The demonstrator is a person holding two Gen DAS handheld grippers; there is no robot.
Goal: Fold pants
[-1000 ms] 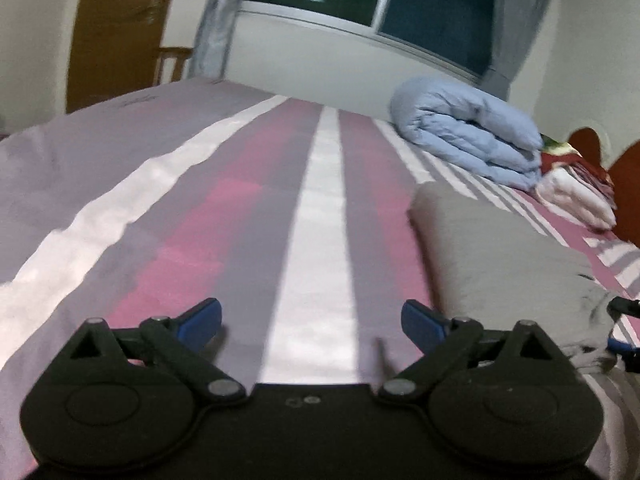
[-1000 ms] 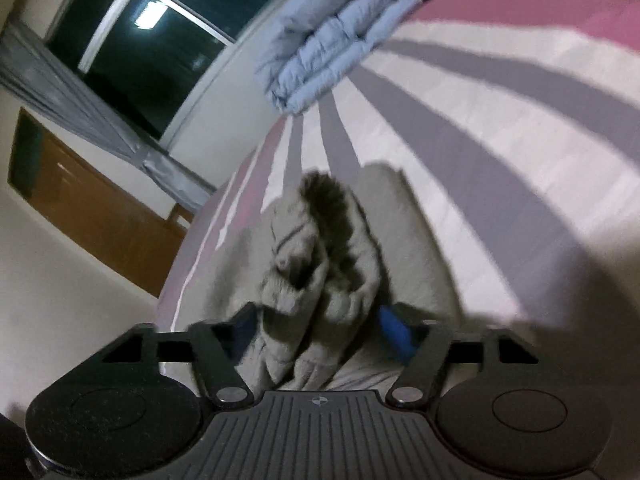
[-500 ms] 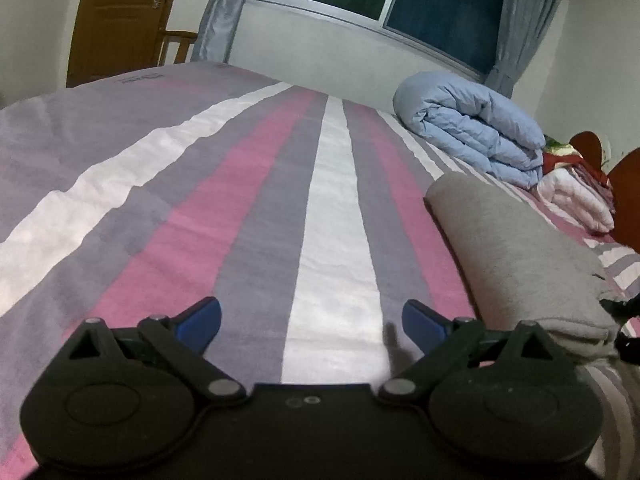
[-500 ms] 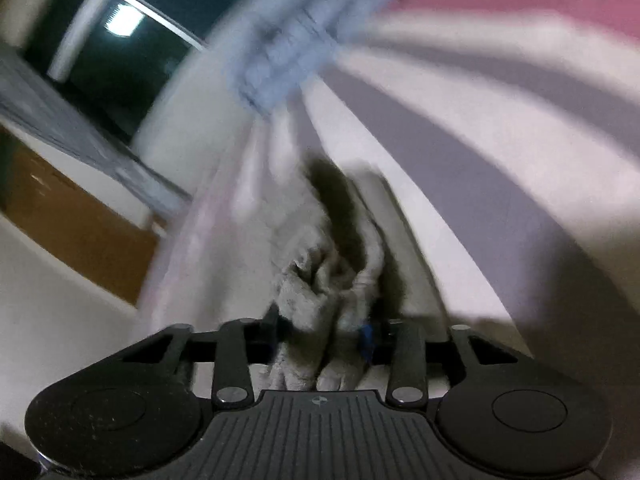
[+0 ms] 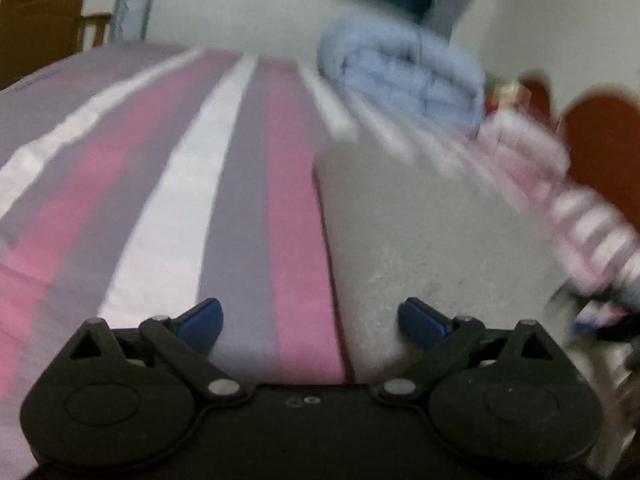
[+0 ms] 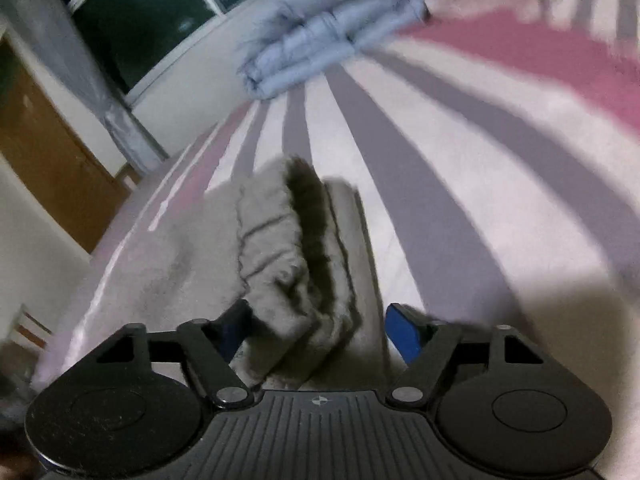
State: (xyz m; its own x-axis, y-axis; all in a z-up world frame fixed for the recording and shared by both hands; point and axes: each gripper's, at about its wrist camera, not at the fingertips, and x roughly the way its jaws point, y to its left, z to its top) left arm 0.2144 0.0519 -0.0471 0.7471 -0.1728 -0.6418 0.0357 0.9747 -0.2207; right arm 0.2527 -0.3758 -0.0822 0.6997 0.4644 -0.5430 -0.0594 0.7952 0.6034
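Striped pink-grey-white bedsheet (image 5: 168, 184) fills both views; only the right wrist view shows the bunched waistband of the grey fleece pants (image 6: 288, 264) between the right gripper (image 6: 320, 332) fingers, just reopened, unclamped. Left gripper (image 5: 310, 316) gapes empty, straddling the pants' edge.

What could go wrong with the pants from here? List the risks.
1. The right tool has just been opening, and its pads stand clear of the bunched end of the grey pants between them, so the layers may spring apart.
2. The left tool is open astride the pants' long edge; closing there could pinch the striped bedsheet too.
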